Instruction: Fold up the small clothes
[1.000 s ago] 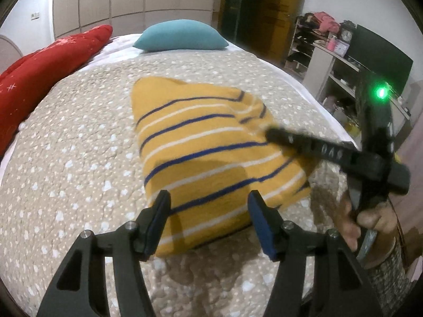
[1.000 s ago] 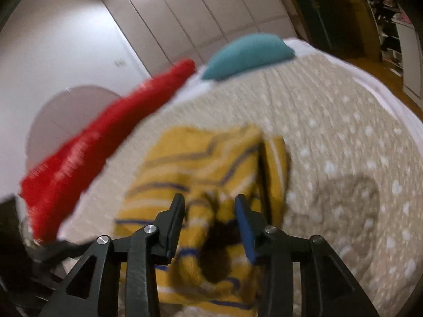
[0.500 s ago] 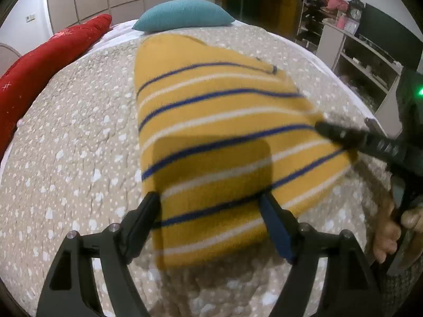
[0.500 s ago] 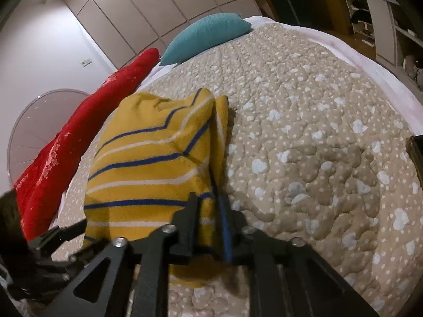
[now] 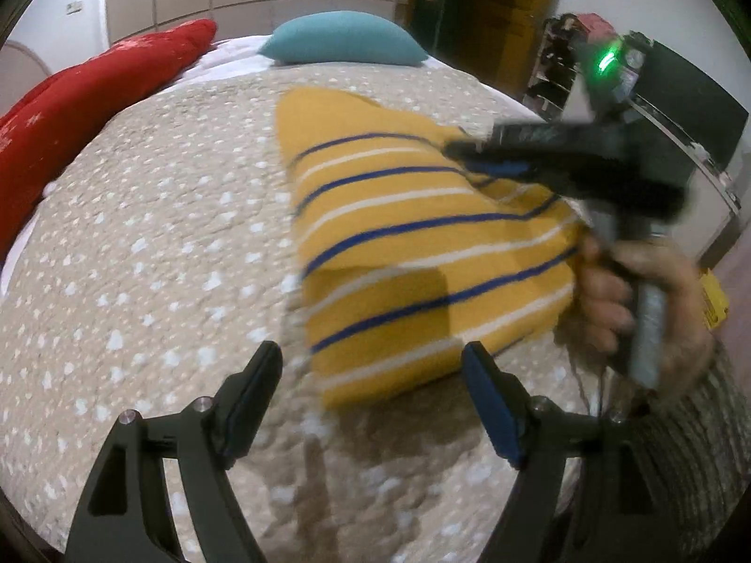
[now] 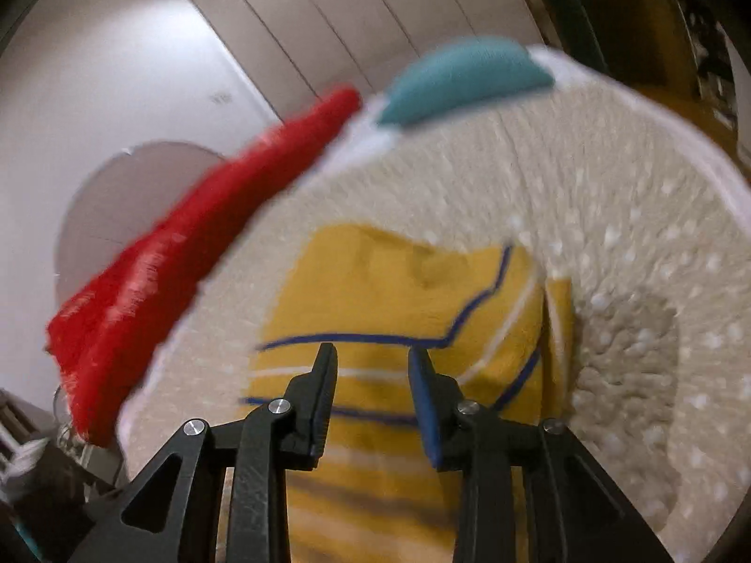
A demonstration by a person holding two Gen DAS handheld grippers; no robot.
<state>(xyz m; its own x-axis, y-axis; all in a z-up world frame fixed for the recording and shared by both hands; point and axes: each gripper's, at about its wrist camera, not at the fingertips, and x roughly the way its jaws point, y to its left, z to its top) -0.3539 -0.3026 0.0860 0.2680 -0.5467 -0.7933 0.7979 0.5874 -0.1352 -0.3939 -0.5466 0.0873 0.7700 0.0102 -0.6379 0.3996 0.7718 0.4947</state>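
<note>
A folded yellow garment (image 5: 422,216) with blue and white stripes lies on the bed's beige spotted quilt (image 5: 164,258). My left gripper (image 5: 373,356) is open wide just short of the garment's near edge, with nothing between its pads. A hand (image 5: 605,291) holds my right gripper (image 5: 453,150) low over the garment's far right part. In the right wrist view the right gripper (image 6: 373,354) points down at the garment (image 6: 389,291). Its jaws are closing with a narrow gap, and no cloth is pinched between them.
A long red cushion (image 5: 84,108) runs along the bed's left side and a teal pillow (image 5: 342,44) lies at its head. A black screen (image 5: 694,112) and shelves stand right of the bed. Bare quilt (image 6: 633,216) stretches right of the garment.
The garment, held up close half a second ago, now lies folded on the quilt. The right gripper has let go of its edge and moved over it. The left gripper drew back.
</note>
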